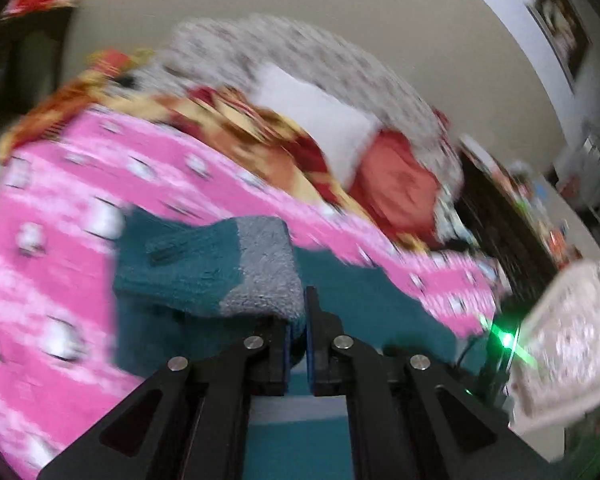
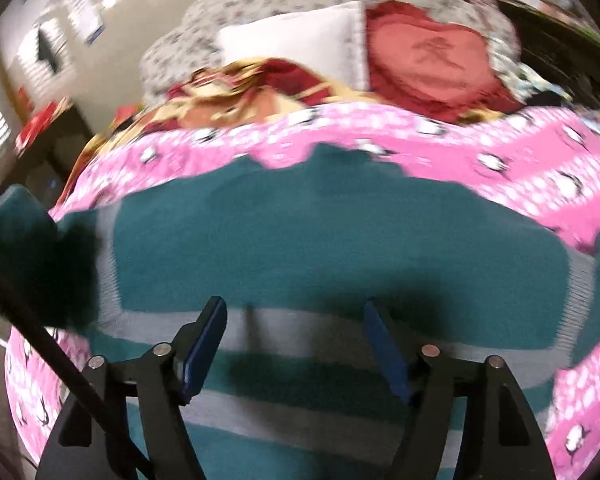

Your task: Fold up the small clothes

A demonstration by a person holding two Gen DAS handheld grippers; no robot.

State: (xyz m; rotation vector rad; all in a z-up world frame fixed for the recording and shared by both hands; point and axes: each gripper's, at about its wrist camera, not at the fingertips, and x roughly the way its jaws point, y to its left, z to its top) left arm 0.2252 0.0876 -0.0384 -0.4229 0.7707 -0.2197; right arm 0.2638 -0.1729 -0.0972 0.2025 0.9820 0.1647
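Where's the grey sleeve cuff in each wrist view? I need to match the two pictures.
Left wrist: the cuff is at centre, lifted, clamped in the shut left gripper.
Right wrist: the lifted sleeve shows at the left edge, but its cuff cannot be made out; the right gripper is open over the sweater.
Shared landmark: the white pillow.

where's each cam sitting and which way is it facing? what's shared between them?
Left wrist: on the left gripper, looking down along its fingers, shut on the grey cuff of the teal sweater; pink blanket behind.
Right wrist: on the right gripper, angled down at the sweater, jaws open, nothing between them.
Shared: sweater, pink blanket, white pillow, red pillow. No hand shows in either view.
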